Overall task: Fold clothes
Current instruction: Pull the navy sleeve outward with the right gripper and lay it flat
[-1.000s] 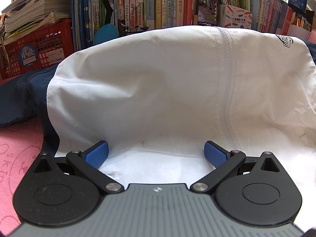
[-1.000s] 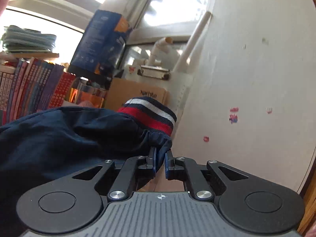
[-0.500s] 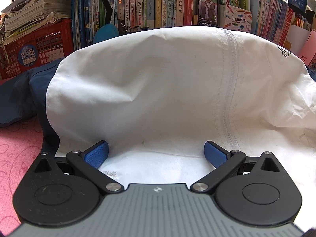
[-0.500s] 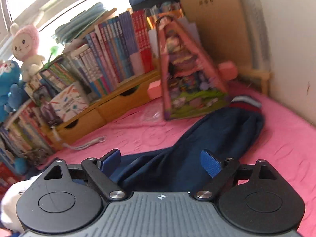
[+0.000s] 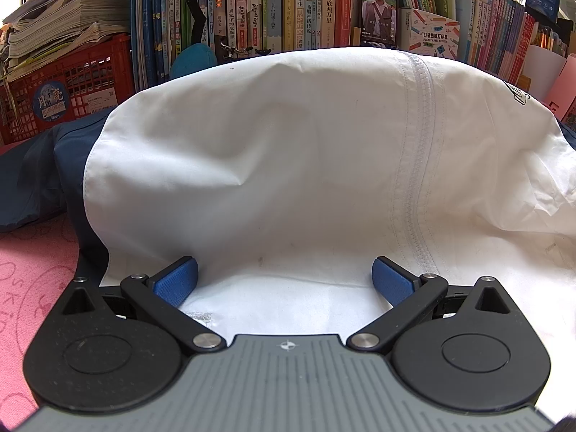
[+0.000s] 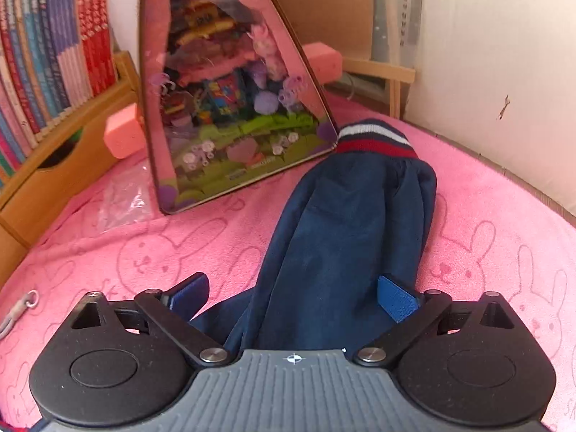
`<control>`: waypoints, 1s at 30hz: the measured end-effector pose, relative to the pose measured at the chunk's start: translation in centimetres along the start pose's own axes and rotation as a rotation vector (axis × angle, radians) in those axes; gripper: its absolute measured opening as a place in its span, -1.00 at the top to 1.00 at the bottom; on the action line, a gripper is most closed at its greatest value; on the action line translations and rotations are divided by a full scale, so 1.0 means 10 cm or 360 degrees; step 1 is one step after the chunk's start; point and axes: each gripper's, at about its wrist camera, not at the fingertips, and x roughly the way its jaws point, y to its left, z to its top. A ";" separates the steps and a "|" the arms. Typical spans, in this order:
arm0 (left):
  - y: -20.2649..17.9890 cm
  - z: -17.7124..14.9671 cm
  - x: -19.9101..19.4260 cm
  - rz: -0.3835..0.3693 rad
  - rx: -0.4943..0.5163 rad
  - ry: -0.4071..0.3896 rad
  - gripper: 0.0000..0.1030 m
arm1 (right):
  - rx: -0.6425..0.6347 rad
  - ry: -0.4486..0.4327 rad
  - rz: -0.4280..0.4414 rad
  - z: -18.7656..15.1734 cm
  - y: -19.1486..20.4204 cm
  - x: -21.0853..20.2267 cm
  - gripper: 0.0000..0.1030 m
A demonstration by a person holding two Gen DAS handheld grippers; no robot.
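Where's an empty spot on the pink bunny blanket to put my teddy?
Bare pink blanket lies between the navy sleeve and the wall; another patch sits left of the sleeve, below the triangular toy box. It's crowded toward the books and plastic bag.

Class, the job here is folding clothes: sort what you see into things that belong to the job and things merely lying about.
Belongs to the job:
- white jacket body
- navy sleeve with striped cuff
- left gripper, open
- right gripper, jaws closing, sleeve between them

Just lying about:
- books
- red crate
- toy box
- pink foam block
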 end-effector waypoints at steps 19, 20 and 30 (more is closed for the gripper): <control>0.00 0.00 0.00 -0.0004 -0.0003 -0.0001 -1.00 | 0.0105 -0.0272 0.0469 -0.01 -1.42 -0.09 0.55; 0.00 0.00 0.00 -0.0004 -0.0003 -0.0001 -1.00 | 0.0116 -0.0248 0.0491 -0.07 -1.44 -0.05 0.52; 0.00 0.00 0.00 -0.0003 -0.0003 -0.0001 -1.00 | 0.0894 0.0051 0.1013 0.10 -1.97 0.46 0.04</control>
